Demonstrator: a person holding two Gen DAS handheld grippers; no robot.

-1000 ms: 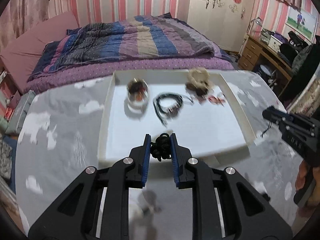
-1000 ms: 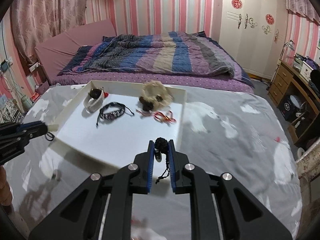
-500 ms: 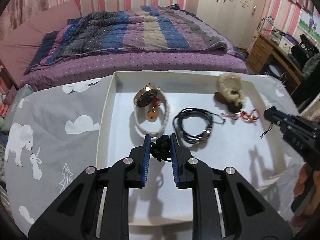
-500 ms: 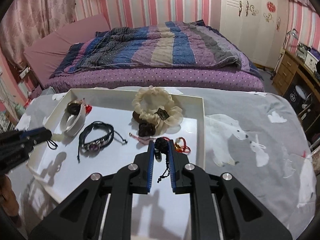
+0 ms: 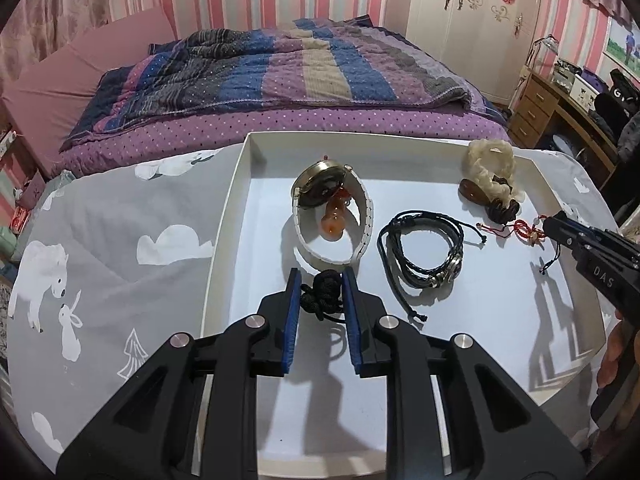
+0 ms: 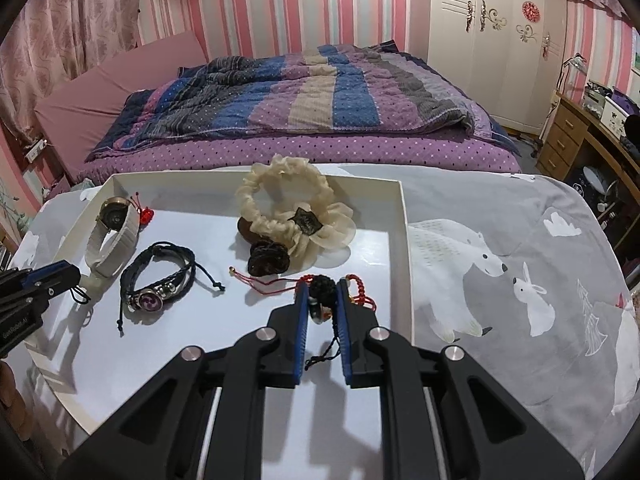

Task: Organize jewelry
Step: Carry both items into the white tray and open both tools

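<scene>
While both grippers pinch cord bundles, left gripper (image 5: pixel 321 286) near tray (image 5: pixel 224 224) edge

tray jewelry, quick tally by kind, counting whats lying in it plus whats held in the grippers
In the white tray:
watches: 1, white-strapped watch
black cord bracelets: 1
red string bracelets: 1
cream scrunchies: 1
dark brown pieces: 1
Held black cord pieces: 2, left gripper, right gripper
Total: 7

A home bedroom: quilted bed (image 6: pixel 304 96), white wardrobe (image 6: pixel 500 40), pink-striped walls (image 6: pixel 256 8).
</scene>
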